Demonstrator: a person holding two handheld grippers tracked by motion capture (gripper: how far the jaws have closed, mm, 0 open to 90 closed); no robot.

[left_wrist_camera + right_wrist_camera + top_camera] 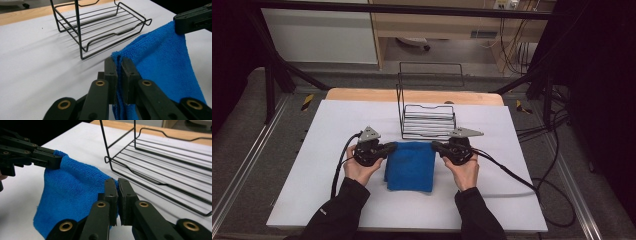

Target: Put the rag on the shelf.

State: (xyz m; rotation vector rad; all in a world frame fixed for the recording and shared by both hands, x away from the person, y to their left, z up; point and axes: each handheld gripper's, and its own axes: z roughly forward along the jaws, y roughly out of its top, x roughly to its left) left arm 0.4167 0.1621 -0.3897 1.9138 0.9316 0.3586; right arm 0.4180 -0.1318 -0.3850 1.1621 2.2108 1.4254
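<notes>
Between left gripper (391,148) and right gripper (435,146): blue cloth (411,166), each clamped on top corner.

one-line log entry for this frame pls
left gripper: shut on blue cloth far-left corner | right gripper: shut on far-right corner | cloth: far edge lifted | wire rack: behind cloth, apart

landmark: cloth (410,165), laid on the table (312,175) | wire rack (428,120): set just behind the cloth, on the table | left gripper (388,148): placed at the cloth's rear left corner | right gripper (435,146): placed at the cloth's rear right corner | cables: trailed from the grippers, left and right of the cloth
</notes>
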